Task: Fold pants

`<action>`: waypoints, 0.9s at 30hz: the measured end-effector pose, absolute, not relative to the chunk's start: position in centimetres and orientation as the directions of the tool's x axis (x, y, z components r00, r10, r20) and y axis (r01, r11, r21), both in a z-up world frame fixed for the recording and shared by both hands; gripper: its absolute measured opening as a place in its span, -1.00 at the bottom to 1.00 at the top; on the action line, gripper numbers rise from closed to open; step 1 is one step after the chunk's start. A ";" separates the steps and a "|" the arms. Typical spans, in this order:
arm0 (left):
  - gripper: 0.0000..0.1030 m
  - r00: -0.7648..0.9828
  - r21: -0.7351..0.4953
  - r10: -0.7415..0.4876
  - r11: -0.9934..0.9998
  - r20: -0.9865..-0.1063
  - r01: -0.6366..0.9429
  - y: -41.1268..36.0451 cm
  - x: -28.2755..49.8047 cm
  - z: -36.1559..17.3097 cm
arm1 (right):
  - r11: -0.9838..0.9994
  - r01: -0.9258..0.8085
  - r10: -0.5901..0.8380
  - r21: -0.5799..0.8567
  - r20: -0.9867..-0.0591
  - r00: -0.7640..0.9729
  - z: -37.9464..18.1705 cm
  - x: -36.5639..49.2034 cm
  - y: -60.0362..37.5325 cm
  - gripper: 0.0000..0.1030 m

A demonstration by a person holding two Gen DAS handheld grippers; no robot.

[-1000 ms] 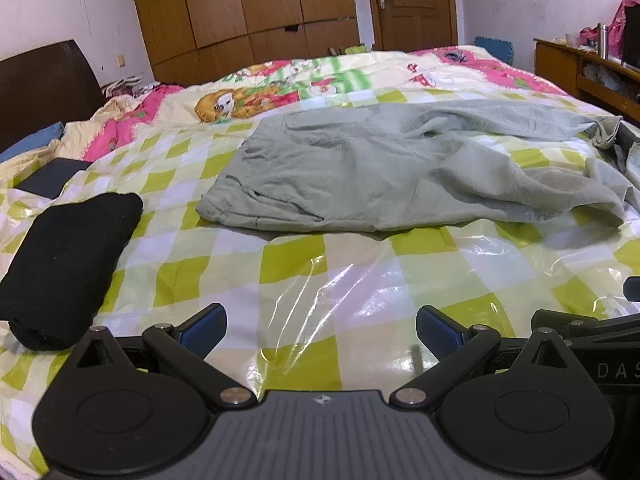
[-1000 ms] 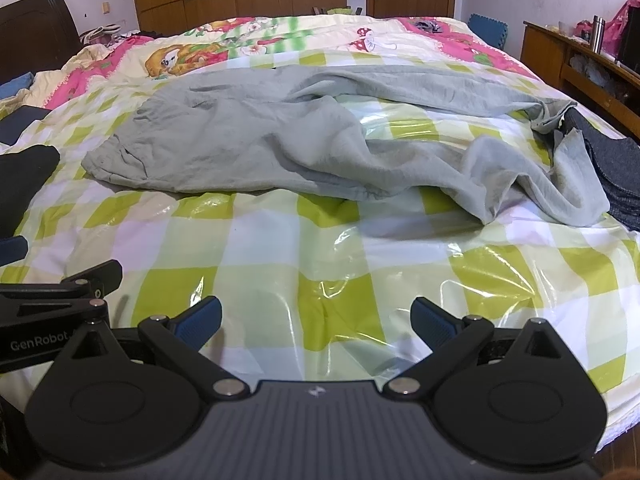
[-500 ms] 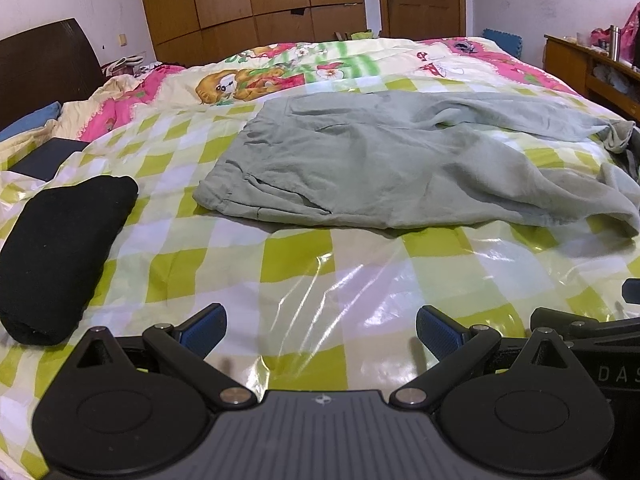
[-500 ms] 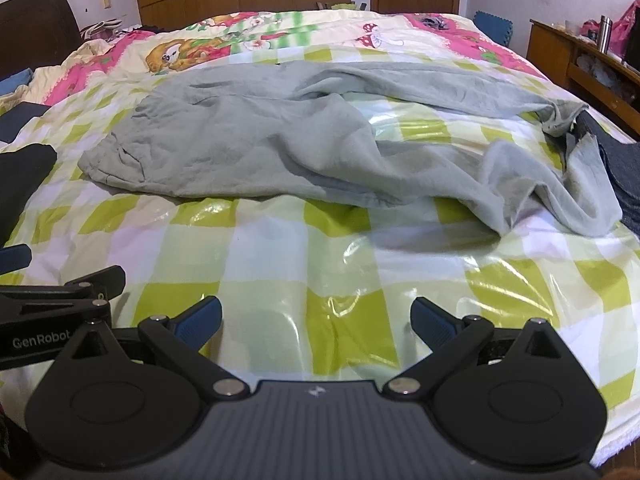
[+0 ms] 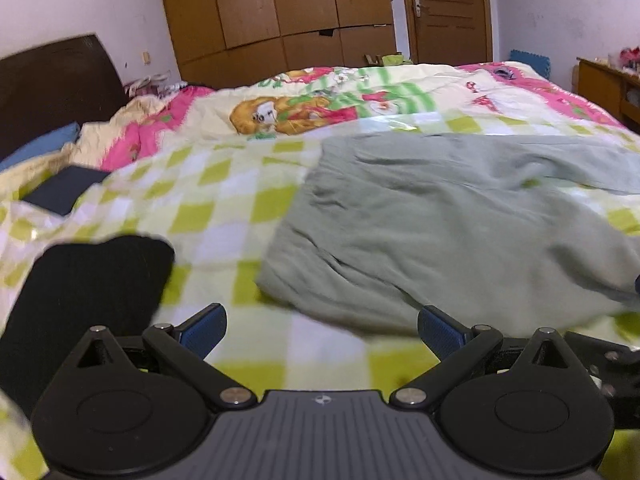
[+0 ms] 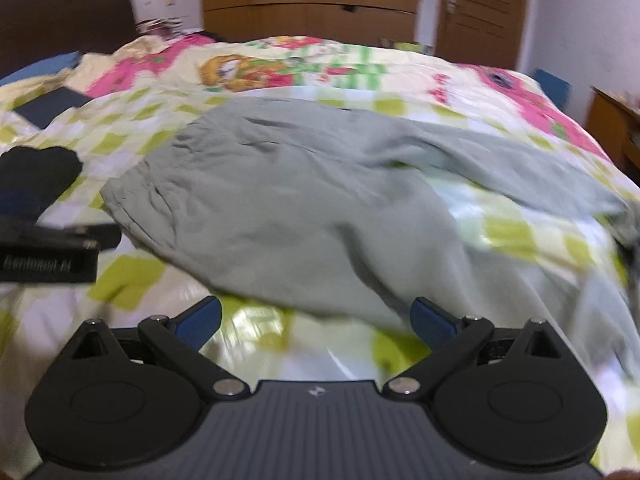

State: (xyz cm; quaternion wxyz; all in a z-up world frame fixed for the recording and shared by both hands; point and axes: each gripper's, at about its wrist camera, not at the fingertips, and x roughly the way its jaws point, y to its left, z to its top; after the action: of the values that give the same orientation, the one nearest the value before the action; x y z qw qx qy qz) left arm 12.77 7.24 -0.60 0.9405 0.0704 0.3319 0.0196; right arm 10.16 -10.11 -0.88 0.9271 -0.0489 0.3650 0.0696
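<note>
Grey-green pants (image 5: 440,232) lie spread and rumpled on the green-checked plastic sheet (image 5: 224,208) over the bed, waistband to the left, legs running right. They also show in the right wrist view (image 6: 304,208). My left gripper (image 5: 320,326) is open and empty, just short of the waistband's near corner. My right gripper (image 6: 316,320) is open and empty, its tips at the near edge of the pants. The left gripper's body (image 6: 48,256) shows at the left of the right wrist view.
A folded black garment (image 5: 80,288) lies on the sheet left of the pants. A dark flat item (image 5: 64,192) lies further back left. A cartoon-print quilt (image 5: 360,100) covers the far bed. A wooden cabinet (image 5: 608,84) stands at the right.
Both grippers have moved forward toward the pants, which now fill more of each view. Both stay open. The pants have not moved.
</note>
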 end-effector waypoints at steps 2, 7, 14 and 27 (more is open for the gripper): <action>1.00 0.789 0.172 0.094 0.985 -0.607 0.015 8.2 14.6 -1.0 | 0.973 -0.224 0.127 -0.058 -0.675 0.727 -1.1 11.7 -9.1 0.95; 1.00 0.764 0.201 0.068 0.976 -0.642 0.082 9.5 19.1 -2.9 | 0.917 -0.381 0.212 -0.121 -0.660 0.720 -1.7 15.1 -6.3 0.93; 0.16 0.682 0.151 -0.011 0.972 -0.731 0.177 10.2 21.4 -4.9 | 0.861 -0.500 0.288 -0.098 -0.714 0.637 -3.5 18.2 -4.0 0.43; -0.15 0.636 0.070 -0.019 0.991 -0.772 0.114 17.4 17.3 -4.3 | 0.814 -0.580 0.376 0.033 -0.791 0.483 -3.6 17.5 1.7 -0.47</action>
State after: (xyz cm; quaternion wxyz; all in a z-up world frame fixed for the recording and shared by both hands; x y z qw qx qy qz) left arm 17.30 17.41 -4.30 0.9026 0.0561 0.4253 -0.0369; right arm 17.49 1.74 -3.64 0.8527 -0.1202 0.4243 0.2801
